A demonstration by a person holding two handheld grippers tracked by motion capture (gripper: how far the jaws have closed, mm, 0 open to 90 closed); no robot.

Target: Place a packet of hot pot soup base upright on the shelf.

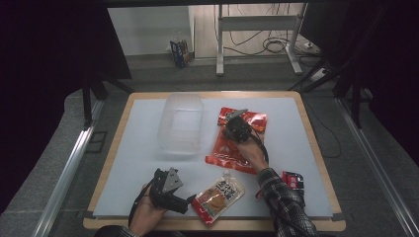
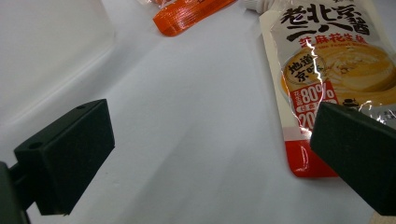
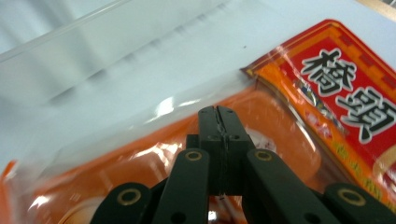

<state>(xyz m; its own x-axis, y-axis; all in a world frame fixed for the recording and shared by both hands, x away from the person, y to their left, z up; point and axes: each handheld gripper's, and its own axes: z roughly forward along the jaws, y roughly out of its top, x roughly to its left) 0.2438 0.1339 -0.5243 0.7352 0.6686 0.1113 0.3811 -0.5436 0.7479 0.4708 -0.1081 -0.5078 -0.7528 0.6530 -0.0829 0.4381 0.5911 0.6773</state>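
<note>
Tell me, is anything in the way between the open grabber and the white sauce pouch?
Nothing visible is. The left gripper has its jaws wide apart, and the sauce pouch lies flat right beside it on the table, with bare surface between them in the left gripper view.

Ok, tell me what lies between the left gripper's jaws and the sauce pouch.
Nothing: in the left gripper view bare white table runs from the open left gripper to the sauce pouch, whose lower corner sits behind one jaw.

The sauce pouch lying near the left gripper is showing "老北京", "地道京味", "80%" and a partly hidden "20". The red packet is displaying large white characters "橋頭".
</note>
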